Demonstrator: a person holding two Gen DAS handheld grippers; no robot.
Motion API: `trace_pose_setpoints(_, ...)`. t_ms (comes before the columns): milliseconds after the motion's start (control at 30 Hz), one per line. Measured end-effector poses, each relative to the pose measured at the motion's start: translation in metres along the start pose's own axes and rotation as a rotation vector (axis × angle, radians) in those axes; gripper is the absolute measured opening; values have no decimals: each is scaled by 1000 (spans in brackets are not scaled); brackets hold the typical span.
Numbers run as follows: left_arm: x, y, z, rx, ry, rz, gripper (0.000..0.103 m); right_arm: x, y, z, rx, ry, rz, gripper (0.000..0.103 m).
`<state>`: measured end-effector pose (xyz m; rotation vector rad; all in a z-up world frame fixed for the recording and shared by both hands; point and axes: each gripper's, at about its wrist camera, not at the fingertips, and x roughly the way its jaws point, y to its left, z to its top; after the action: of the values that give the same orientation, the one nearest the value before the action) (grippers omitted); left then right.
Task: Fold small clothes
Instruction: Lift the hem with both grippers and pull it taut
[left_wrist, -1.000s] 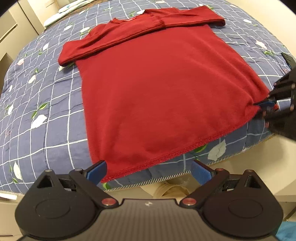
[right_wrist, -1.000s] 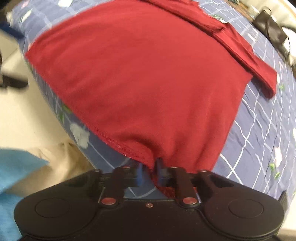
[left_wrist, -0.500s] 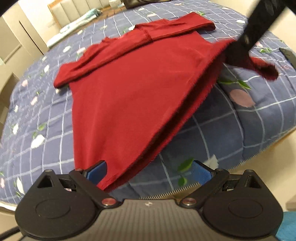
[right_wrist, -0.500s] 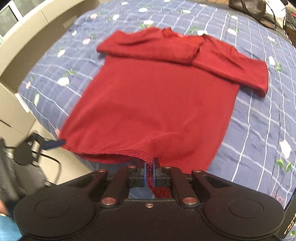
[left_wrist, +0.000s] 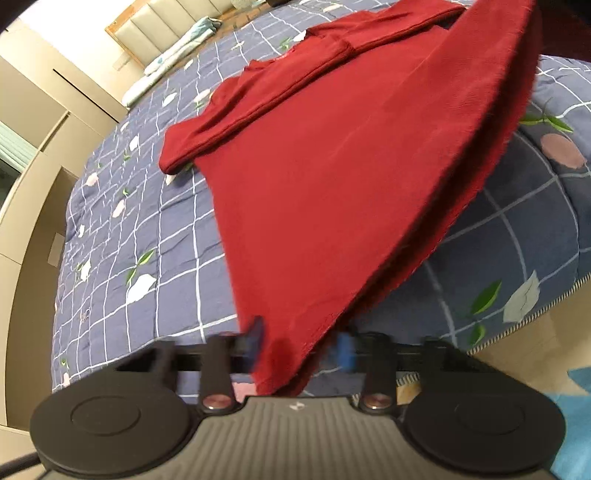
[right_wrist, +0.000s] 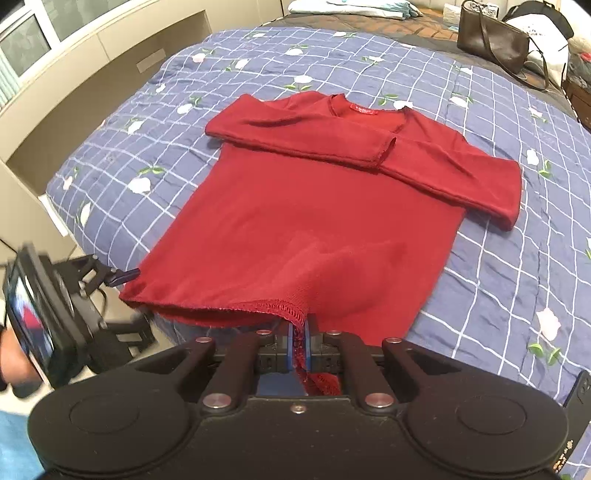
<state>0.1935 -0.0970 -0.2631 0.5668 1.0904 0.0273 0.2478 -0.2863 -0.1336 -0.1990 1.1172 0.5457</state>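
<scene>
- Lifting the hem corners of the red long-sleeved top (right_wrist: 314, 206) looks like the step in hand; the collar end lies on the blue checked quilt (right_wrist: 480, 280).
- Right gripper (right_wrist: 300, 345) is clamped on the right hem corner, fabric bunched between its blue pads.
- Left gripper (left_wrist: 301, 343) has the other hem corner between its fingers; motion blur hides whether they pinch it, so I cannot tell.
- Both sleeves are folded across the chest.
- Next, probably, carry the hem up towards the collar, keeping both corners level.

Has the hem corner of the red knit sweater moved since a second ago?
Yes. The red knit sweater hem corner, clamped by the right gripper, has lifted off the blue checked quilt.
</scene>
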Motion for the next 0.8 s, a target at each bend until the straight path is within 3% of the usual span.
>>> trace_pose_setpoints(33,-1,4,0,-8,-7,-19,12,0,2,-2,-8,1,-4,5)
trace_pose_setpoints(67,-3,8,0,-21,-19,-42,6,-1,4,-3,-17,3,-8,5)
trace_pose_setpoints(500,-73,41,-2,103,-232,-48,2,-19,30,-21,-213,22,-70,5)
trace_pose_setpoints(667,-96,51,-5,133,-256,-64,2,-33,37,-37,-224,25,-55,5)
trace_pose_setpoints(800,-111,61,-15,145,-238,-124,2,-44,45,-53,-224,37,-29,5)
